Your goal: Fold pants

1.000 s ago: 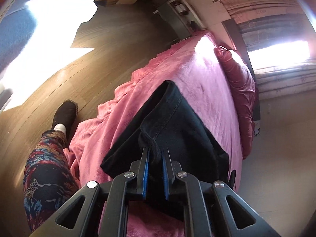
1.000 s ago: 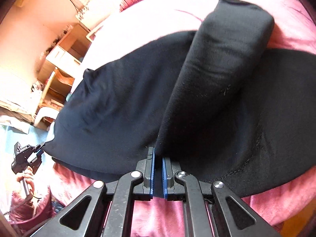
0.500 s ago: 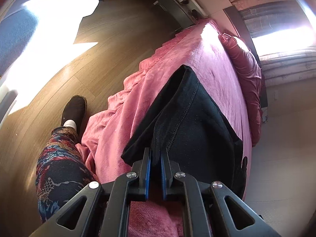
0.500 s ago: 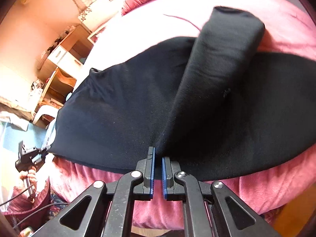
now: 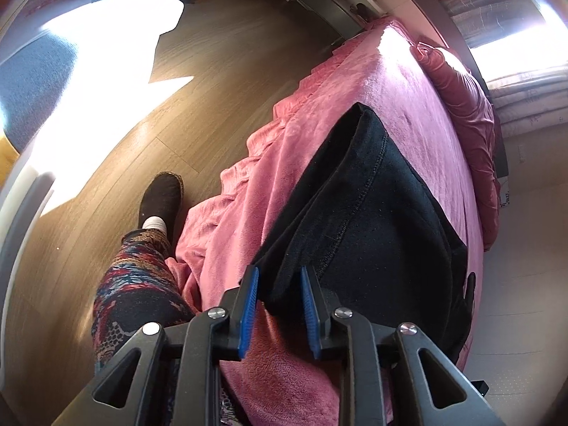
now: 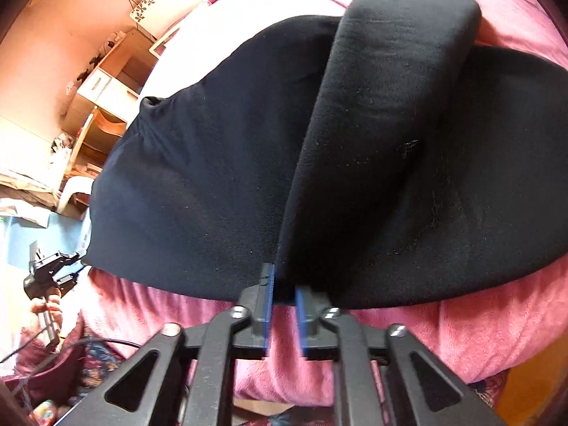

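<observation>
The black pants (image 5: 369,213) lie folded on the pink bed cover (image 5: 408,92), near the bed's near edge. My left gripper (image 5: 278,280) is open, its blue pads on either side of the pants' near corner. In the right wrist view the pants (image 6: 213,163) spread wide, with a raised fold (image 6: 383,106) running away down the middle. My right gripper (image 6: 283,284) has its jaws slightly apart at the near end of that fold, with fabric still between the pads. The left gripper also shows in the right wrist view (image 6: 56,269), at the pants' left corner.
The bed's ruffled edge (image 5: 248,177) drops to a wooden floor (image 5: 177,124). The person's patterned leg (image 5: 138,284) and dark slipper (image 5: 161,195) stand beside the bed. A red pillow (image 5: 465,106) lies at the head. Shelves and a desk (image 6: 103,106) stand beyond.
Both grippers lowered the pants onto the bed. The left gripper's jaws opened and let go of the corner. The right gripper's jaws parted a little.
</observation>
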A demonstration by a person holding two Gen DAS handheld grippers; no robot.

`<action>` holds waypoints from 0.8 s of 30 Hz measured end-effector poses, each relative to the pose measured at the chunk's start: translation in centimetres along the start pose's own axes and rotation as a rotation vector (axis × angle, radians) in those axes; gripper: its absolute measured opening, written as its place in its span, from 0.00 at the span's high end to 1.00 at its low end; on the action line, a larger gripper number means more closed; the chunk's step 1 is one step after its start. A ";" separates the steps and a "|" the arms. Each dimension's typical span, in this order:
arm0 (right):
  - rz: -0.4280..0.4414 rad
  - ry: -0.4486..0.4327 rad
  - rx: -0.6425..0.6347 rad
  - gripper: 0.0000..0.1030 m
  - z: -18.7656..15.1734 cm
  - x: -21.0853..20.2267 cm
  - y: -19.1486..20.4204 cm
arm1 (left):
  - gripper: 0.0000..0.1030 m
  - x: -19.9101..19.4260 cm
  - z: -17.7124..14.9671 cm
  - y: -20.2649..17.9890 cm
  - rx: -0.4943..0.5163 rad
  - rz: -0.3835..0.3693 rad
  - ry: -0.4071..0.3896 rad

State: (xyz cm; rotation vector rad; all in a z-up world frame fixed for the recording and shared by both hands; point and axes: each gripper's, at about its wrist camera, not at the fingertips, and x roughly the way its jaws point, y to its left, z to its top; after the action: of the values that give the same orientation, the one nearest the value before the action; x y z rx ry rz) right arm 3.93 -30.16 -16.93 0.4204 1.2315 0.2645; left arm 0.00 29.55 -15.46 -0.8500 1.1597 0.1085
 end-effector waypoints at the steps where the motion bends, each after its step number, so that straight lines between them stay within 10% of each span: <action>1: 0.006 0.011 -0.006 0.67 -0.7 -0.2 -0.7 | 0.75 -0.7 0.3 0.0 -0.005 0.011 -0.019; 9: -0.131 -0.173 -0.027 0.64 4.6 -7.6 -1.5 | 0.74 -5.9 1.7 -4.3 0.131 0.040 -0.244; 14: -0.257 -0.276 0.035 0.64 13.0 -6.5 -1.7 | 0.74 -2.5 -0.8 -11.1 0.368 -0.023 -0.156; 24: -0.446 -0.189 0.163 0.51 26.9 1.4 -5.3 | 0.74 5.5 -9.6 -20.2 0.742 -0.099 0.097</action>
State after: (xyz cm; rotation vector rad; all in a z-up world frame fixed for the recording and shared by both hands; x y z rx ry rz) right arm 29.68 -38.83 -13.19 0.2925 1.1309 -0.2536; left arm 4.99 7.58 -10.62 -0.2507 1.1263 -0.4278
